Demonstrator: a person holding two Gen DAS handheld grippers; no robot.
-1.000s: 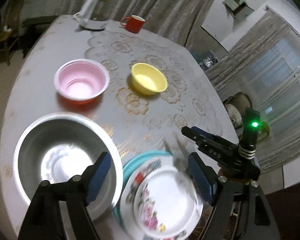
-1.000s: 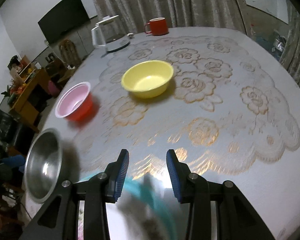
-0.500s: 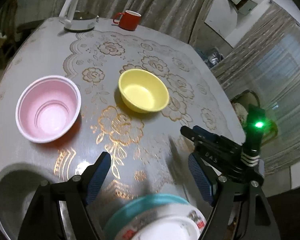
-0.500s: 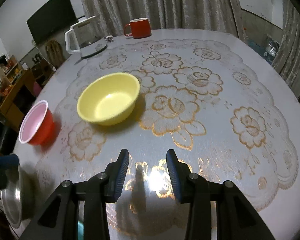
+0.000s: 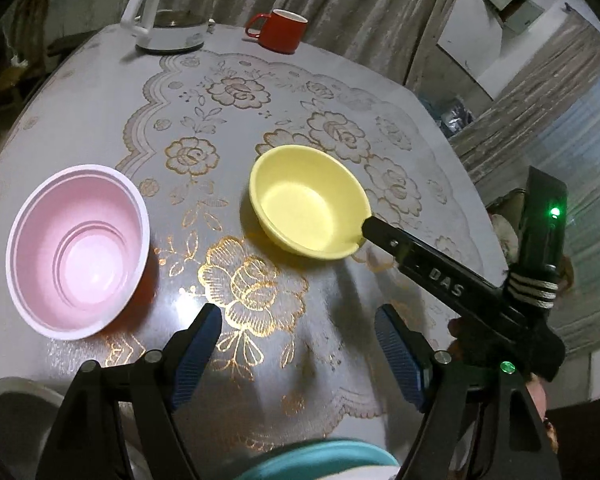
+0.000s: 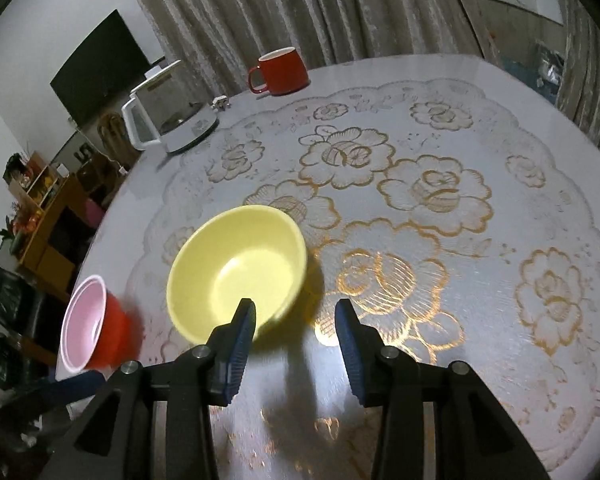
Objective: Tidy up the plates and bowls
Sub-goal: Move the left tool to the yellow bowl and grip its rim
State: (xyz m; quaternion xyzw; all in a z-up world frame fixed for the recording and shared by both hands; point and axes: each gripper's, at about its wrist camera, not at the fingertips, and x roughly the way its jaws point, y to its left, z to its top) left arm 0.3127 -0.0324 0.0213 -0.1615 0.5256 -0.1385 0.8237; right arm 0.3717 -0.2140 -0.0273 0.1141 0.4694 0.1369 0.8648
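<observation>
Hovering low over the table (image 5: pixel 100 80), the left gripper (image 5: pixel 298 350) fills the bottom of the left wrist view with its blue-padded fingers (image 5: pixel 196 354) spread wide and nothing between them. Right at the bottom edge of that frame, below the fingers, the teal rim of a plate (image 5: pixel 324 458) peeks in, and at the lower left corner sits part of a metal bowl (image 5: pixel 16 404). Just above, at centre left, the pink bowl (image 5: pixel 78 250) stands upright on the glossy floral tablecloth (image 5: pixel 256 292). Near the centre of the frame is the yellow bowl (image 5: pixel 308 208), also upright, well apart from the pink one.

From the lower right of the left wrist view the right gripper (image 5: pixel 370 228) reaches in, its black tip at the yellow bowl's near-right rim. In the right wrist view the right gripper (image 6: pixel 296 328) is open fairly wide; its left finger (image 6: pixel 240 344) overlaps the bowl's near rim, while the other finger stands over bare cloth. Whether the finger touches the yellow bowl (image 6: pixel 236 276) cannot be told. The pink bowl (image 6: pixel 88 332) lies at the lower left of this frame.

Farther back, in the upper part of both views, a white kettle (image 5: pixel 168 8) and a red mug (image 5: pixel 278 30) stand near the curtain (image 6: pixel 300 8).
</observation>
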